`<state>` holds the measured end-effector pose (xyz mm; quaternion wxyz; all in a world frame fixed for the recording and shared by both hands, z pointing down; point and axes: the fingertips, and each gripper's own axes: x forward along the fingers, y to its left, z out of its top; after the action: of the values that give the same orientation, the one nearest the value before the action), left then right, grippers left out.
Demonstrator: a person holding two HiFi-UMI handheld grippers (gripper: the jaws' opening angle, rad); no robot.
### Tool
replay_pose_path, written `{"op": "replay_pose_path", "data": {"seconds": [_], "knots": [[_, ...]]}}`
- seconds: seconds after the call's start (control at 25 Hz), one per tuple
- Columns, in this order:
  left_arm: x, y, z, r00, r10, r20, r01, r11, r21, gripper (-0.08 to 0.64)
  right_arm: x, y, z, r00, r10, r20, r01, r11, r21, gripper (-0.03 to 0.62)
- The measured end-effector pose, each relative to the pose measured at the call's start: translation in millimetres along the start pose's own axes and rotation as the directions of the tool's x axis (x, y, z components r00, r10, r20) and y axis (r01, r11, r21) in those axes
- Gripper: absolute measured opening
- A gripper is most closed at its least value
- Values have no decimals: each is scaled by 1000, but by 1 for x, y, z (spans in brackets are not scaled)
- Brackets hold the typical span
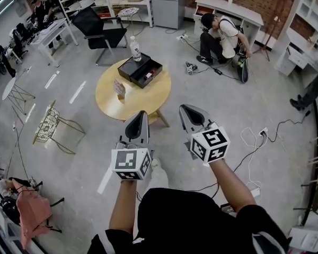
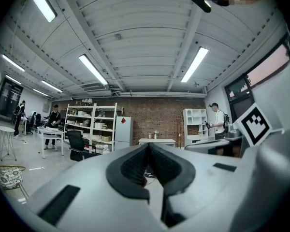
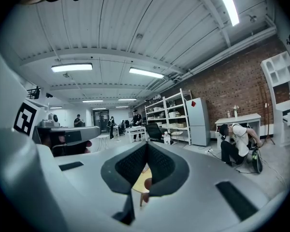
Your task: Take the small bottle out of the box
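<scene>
Well Short of the Table, Both Grippers Closed on Nothing

Seen from the head view, the left gripper and the right gripper are held side by side in front of the person, above the floor, their tips aimed toward the round table. Neither reaches the table; both are well apart from everything on it.

The left gripper view shows its two dark pads pressed together along their length, with nothing between them. The right gripper view shows the same: the pads meet at the tip and hold nothing, and only a sliver of the yellow tabletop shows through the small gap lower down.

The black box lies open on the far half of the table, its lid beside it. The small bottle lies inside the box, showing only as a small pale and red shape, too small to make out further. It is far ahead of the fingers, slightly nearer the left gripper's line than the right's.

A water bottle stands upright at the table's far edge, just beside the box. A small card stands on the table nearer the person.
</scene>
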<state>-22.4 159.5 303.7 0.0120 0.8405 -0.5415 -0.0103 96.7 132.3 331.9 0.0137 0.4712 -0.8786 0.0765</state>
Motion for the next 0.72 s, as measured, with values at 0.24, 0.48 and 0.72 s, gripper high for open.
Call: {"op": "replay_pose_path", "data": {"seconds": [0.24,0.48,0.72], "knots": [[41,34,-3,1000,-5,-18,5,1000,-13,11,48,-16,-1,1000,-7,-25,7,1000,17,2],[77,71,-8,999,-14,-40,13,999,-29,11,99,-27,-1,998,-15,-55,17,999,28,2],[109,116,-10,999,-22,-43,19,998,-57,12,151,-29,0,996,-27,-86,28,999,15,2]]}}
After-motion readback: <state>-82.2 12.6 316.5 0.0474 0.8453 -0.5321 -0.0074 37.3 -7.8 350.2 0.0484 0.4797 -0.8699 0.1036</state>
